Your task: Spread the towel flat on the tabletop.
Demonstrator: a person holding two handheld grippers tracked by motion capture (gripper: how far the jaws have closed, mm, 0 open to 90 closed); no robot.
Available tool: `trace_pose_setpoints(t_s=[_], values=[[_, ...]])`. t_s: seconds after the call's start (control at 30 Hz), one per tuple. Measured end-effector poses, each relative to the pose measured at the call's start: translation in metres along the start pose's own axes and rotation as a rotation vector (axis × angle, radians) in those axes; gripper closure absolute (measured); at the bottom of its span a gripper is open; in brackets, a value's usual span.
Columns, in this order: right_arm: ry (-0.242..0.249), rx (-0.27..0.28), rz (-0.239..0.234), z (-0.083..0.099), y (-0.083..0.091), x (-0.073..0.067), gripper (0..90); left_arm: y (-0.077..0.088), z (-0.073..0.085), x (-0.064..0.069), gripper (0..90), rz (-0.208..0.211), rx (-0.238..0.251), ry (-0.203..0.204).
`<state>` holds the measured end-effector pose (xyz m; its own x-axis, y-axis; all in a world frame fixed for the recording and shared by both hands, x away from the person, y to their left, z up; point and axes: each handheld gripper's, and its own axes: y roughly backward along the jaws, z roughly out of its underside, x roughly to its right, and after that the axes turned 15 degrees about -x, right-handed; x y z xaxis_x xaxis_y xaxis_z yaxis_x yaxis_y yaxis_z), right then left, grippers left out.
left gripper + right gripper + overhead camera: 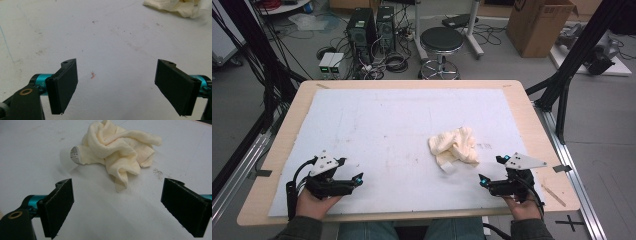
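**Both grippers idle, cloth on desk**

Left gripper: lower left of high view, held by left hand, jaws spread wide, nothing btwn them. Its own view shows bare white sheet w/ small orange speck btwn jaws.

Right gripper: lower right of high view, held by right hand, jaws likewise wide apart, empty.

Crumpled cream cloth: lies on sheet right of centre, just up-left of right gripper, not touching. Printed label sticks out at cloth's left edge in right gripper view.

Desk: wood rim shows around sheet.
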<state>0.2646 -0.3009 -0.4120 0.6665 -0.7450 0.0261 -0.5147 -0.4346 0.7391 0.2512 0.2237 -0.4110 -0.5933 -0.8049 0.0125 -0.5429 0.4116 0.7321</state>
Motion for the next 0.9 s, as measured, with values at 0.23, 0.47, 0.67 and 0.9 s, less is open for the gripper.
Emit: trace_pose_setpoints(t_s=[0.23,0.47,0.67,0.9], values=[[0.0,0.005,0.005,0.002,0.0022,0.0004,10.4,-0.0028,-0.003,0.0007,19.0,0.008,0.001,-0.008],[-0.007,0.005,0.008,0.0043,0.0041,0.0005,10.4,-0.004,-0.0048,0.0011,19.1,0.012,0.003,-0.009],[0.0,0.007,0.006,0.0044,0.0036,0.0008,10.4,-0.0044,-0.0048,0.0003,19.1,0.009,0.005,-0.007],[0.001,0.007,0.003,0.0029,0.0025,0.0004,10.4,-0.004,-0.0039,-0.0003,19.1,0.011,0.007,-0.001]])
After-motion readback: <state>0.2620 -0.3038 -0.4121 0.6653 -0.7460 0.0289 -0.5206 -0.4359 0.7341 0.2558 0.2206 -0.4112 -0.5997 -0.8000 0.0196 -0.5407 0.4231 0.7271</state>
